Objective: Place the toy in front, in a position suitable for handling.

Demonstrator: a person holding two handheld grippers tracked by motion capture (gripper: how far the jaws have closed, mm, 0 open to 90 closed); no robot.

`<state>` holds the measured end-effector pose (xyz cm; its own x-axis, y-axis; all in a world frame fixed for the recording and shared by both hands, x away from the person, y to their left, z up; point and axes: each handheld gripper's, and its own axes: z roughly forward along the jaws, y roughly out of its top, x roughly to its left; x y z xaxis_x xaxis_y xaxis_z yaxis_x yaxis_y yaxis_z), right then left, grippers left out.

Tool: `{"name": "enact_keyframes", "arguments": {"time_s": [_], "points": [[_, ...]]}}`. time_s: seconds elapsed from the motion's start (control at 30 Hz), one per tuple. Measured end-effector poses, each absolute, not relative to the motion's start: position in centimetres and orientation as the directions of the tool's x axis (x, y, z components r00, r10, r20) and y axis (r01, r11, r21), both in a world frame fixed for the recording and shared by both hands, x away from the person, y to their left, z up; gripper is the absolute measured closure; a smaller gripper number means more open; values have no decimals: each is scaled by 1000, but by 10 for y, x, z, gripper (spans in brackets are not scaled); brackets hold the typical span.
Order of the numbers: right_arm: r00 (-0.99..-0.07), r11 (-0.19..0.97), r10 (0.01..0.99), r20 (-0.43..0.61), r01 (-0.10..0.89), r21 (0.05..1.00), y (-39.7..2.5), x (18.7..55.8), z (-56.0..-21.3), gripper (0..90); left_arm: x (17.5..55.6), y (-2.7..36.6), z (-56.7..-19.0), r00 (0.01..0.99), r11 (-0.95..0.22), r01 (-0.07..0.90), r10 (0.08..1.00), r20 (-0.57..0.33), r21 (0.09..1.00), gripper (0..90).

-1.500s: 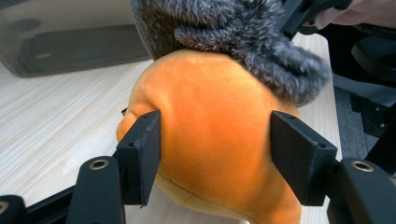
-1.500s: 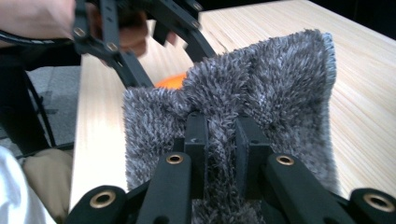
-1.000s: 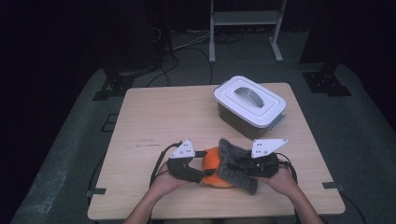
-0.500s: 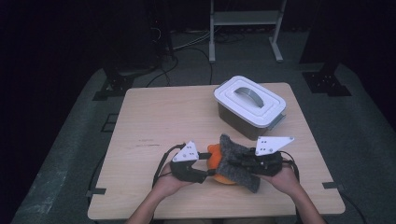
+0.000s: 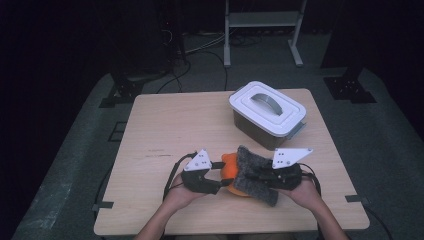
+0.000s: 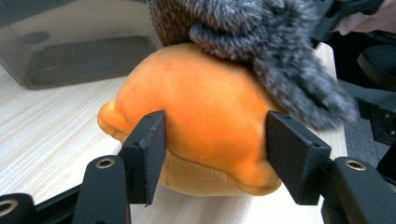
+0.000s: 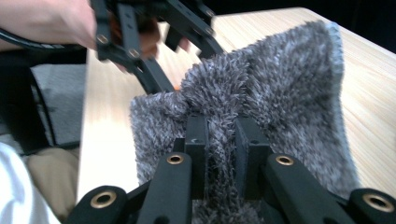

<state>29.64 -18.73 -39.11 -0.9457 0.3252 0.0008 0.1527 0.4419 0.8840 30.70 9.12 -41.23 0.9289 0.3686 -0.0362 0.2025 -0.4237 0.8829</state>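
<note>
Toy: orange plush toy (image 6: 205, 126) lay at table's (image 5: 165, 125) six o'clock edge.
Left gripper (image 6: 215, 154): jaws spread, flanking toy.
Right gripper (image 7: 219, 140): clenched on grey furry cloth (image 7: 280, 93) draped over toy.

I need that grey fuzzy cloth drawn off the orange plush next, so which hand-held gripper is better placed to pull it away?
Right. The right hand-held gripper is already pinched on a fold of the grey fuzzy cloth. The left hand-held gripper straddles the orange plush, so it looks better placed to steady it.
</note>
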Motion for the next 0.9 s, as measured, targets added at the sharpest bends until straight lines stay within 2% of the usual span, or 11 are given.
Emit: {"name": "enact_keyframes", "arguments": {"time_s": [0.13,0.33,0.4,0.5,0.57,0.7,0.9], "points": [[-950,444,313,4,150,883,-185,297,-393,767,307,93,-413,933,-434,199,357,-35,878,396],[-924,387,382,13,173,906,-198,302,-389,766,305,92,-414,946,-451,174,324,-22,876,395],[-922,400,386,17,184,898,-199,303,-391,766,305,91,-413,947,-445,171,319,-22,879,382],[-929,423,368,27,194,885,-196,304,-397,767,305,92,-409,947,-425,162,322,-19,891,362],[-937,430,349,36,194,882,-195,304,-397,768,305,94,-408,945,-410,158,326,-18,898,380],[-943,443,331,18,173,880,-188,299,-393,768,306,92,-415,954,-436,189,295,-59,880,394],[-939,429,344,-5,152,891,-184,298,-388,765,301,88,-414,971,-475,125,241,-9,871,392]]}}
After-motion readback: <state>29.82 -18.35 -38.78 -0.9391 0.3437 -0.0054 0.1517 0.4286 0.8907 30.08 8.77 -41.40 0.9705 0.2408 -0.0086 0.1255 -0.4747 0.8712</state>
